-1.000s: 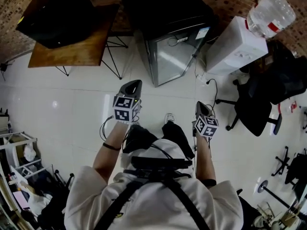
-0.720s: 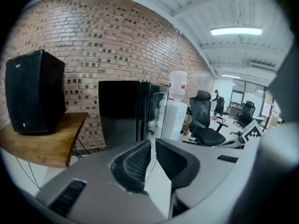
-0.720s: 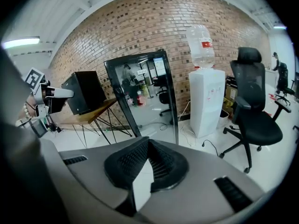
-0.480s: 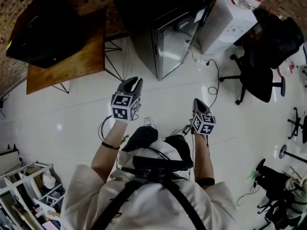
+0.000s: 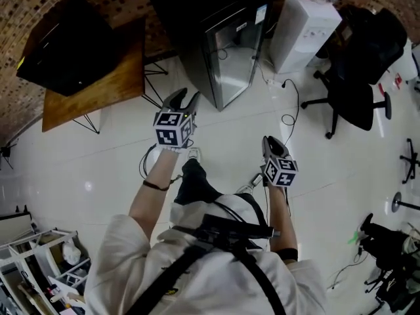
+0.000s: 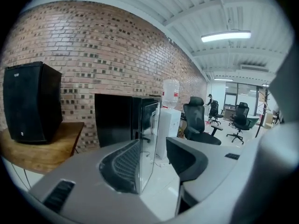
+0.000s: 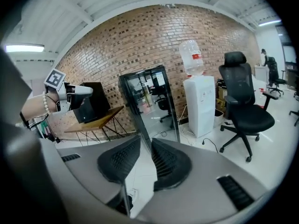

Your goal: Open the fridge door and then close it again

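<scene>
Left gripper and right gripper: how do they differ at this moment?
The left gripper has its jaws spread wide; the right gripper shows only a narrow gap between its jaws. The left gripper is held nearer the fridge; the right gripper sits farther back. Both have jaws that are opening, and both hold nothing.

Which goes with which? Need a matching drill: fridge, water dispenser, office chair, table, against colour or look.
1 fridge
2 water dispenser
3 office chair
4 table

A white, bottle on top
B brown wood
C black, on castors
D reflective glass door

Pairs: 1-D, 2-A, 3-C, 4-B
</scene>
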Motion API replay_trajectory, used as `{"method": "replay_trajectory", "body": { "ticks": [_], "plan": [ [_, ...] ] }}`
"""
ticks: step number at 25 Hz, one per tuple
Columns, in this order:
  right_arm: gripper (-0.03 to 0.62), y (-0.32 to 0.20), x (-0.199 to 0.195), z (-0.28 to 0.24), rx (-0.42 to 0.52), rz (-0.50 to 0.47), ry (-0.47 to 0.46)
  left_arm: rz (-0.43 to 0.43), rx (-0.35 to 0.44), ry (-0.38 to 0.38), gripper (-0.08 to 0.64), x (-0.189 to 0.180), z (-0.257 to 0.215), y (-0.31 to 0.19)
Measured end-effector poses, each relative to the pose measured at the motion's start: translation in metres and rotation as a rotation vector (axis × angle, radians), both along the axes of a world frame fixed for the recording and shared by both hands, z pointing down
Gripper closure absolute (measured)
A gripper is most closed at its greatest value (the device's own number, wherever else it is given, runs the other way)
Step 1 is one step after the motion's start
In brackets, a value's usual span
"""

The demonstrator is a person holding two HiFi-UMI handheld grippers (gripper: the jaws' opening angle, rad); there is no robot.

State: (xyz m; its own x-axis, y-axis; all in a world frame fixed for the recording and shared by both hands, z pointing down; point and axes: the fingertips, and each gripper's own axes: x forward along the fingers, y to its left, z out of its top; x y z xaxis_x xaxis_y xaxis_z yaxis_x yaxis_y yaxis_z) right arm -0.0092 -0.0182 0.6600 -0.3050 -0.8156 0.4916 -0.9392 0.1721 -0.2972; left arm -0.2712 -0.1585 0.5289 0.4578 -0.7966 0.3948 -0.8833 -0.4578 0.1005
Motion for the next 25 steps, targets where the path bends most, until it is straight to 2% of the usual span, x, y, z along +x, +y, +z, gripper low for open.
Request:
{"method": "replay_trajectory", "body": {
  "ticks": [1,4,8,17,18,22,24,25],
  "plan": [
    [0.48,-0.002,-0.001,0.0,0.002,0.019,-0.002,0.007,0.004,0.006,0.379,-0.001,-0.001,-0.004],
    [0.477,-0.015,-0.008,-0.001,-0.007,0.077,-0.016,0.023,0.006,0.032,0.378,-0.008,-0.006,-0.018],
    [0.44,-0.038,-0.028,-0.012,0.007,0.118,-0.026,0.04,0.008,0.049,0.379,-0.022,-0.008,-0.033],
    [0.428,-0.049,-0.052,-0.016,0.007,0.114,0.007,0.039,0.015,0.084,0.379,-0.043,-0.013,-0.051],
    [0.406,-0.05,-0.053,-0.019,0.013,0.107,0.018,0.042,0.011,0.083,0.379,-0.044,-0.013,-0.051],
    [0.405,-0.062,-0.052,-0.038,0.058,0.094,0.042,0.039,-0.005,0.084,0.38,-0.049,-0.005,-0.048],
    [0.405,-0.065,-0.052,-0.04,0.063,0.1,0.035,0.02,-0.002,0.094,0.42,-0.054,-0.004,-0.046],
    [0.405,-0.064,-0.052,-0.039,0.061,0.104,0.029,0.011,0.002,0.102,0.472,-0.056,-0.006,-0.046]
  ]
}}
